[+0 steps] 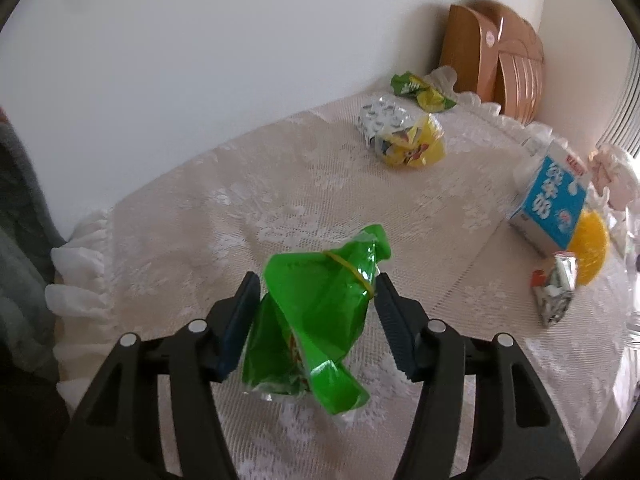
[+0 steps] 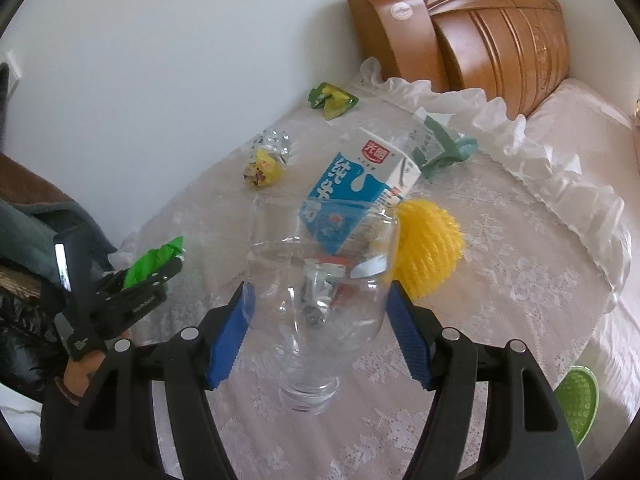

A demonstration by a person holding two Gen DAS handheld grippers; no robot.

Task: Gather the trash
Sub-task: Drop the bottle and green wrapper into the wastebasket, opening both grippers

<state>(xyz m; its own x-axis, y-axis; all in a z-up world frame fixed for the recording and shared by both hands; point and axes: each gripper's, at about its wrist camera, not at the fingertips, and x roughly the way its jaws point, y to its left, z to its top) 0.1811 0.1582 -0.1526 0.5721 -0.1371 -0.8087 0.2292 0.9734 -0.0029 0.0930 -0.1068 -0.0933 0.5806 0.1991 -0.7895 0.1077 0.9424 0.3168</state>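
My left gripper (image 1: 314,286) is shut on a crumpled green snack bag (image 1: 316,320) with a yellow rubber band, held above the lace-covered table (image 1: 200,216). It also shows at the left of the right wrist view (image 2: 168,268), with the green bag (image 2: 154,260) in it. My right gripper (image 2: 320,300) is shut on a clear plastic bottle (image 2: 316,300), neck toward the camera. On the table lie a blue-and-white milk carton (image 2: 360,188), a yellow wrapper with foil (image 2: 266,164), a green-yellow wrapper (image 2: 332,98) and a small crushed carton (image 1: 556,288).
A yellow spiky ball (image 2: 432,248) lies beside the milk carton. A teal wrapper (image 2: 440,148) sits behind it. A carved wooden headboard (image 2: 480,24) stands at the back right. A green mesh object (image 2: 578,400) is at the right edge. Grey fabric (image 1: 20,220) hangs at left.
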